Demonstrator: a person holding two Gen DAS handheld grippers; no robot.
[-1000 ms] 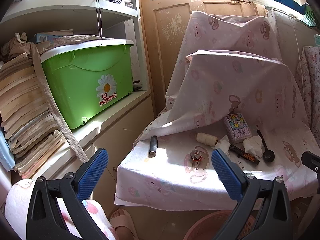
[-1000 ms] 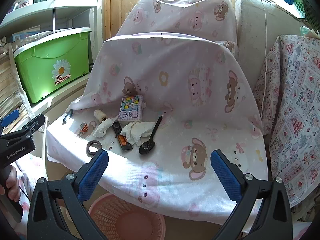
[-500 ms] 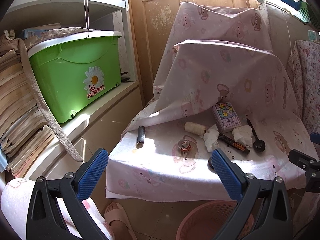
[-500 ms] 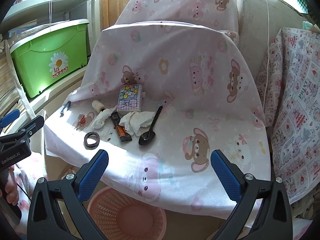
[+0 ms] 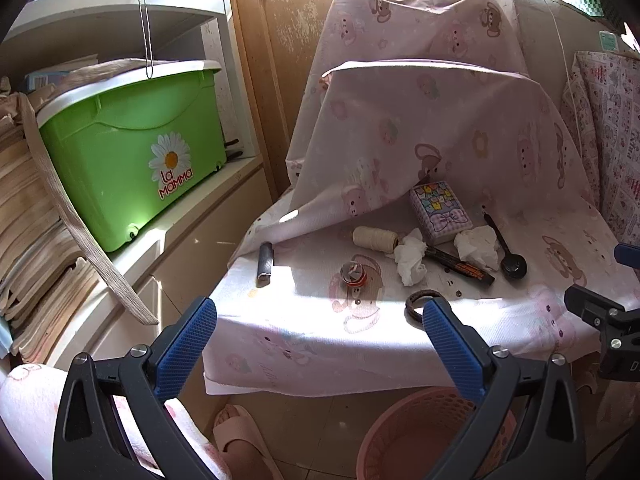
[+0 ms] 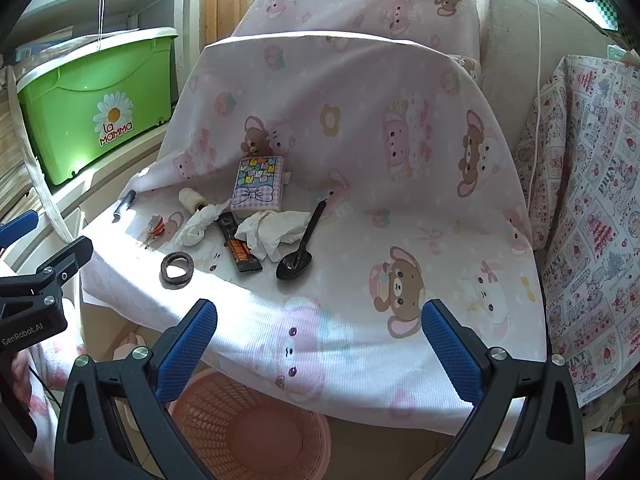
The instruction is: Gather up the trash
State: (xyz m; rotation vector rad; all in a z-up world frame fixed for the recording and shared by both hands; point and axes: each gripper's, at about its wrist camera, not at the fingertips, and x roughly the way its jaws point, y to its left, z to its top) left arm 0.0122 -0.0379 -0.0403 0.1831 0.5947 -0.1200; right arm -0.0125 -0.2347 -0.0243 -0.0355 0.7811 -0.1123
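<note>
Both grippers hang with their blue, cross-hatched rubber pads spread wide apart and nothing between them: the left gripper (image 5: 320, 332) fills the bottom of its own view, the right gripper (image 6: 319, 330) the bottom of its own. In the centre of each frame sits a chair draped in a soft pink cloth (image 6: 400, 160) printed with bears and flowers, its weave finely ribbed. On the seat lies a small cluster of things. Two crumpled white tissues are the trash: one tissue wad (image 6: 200, 226) left of centre, twisted and narrow, and a larger, flatter tissue wad (image 6: 272, 232) just to its right. Between them lies a flat, dark snack wrapper (image 6: 240, 246) with orange print. A glossy black plastic spoon (image 6: 298, 258) rests beside the larger wad, its bowl toward the camera. Behind them leans a padded rectangular pouch (image 6: 259, 184) with a pastel checked pattern and a bow. A cream spool of thread (image 6: 191, 199) lies on its side near the narrow wad, and a dark, rough ring (image 6: 177, 265) sits at the seat's front edge. Below the seat, at the bottom centre, stands a round pink plastic basket (image 6: 248, 432) with perforated walls. A shiny green plastic box (image 5: 132, 160) with a daisy sticker occupies a white shelf at the upper left.
</note>
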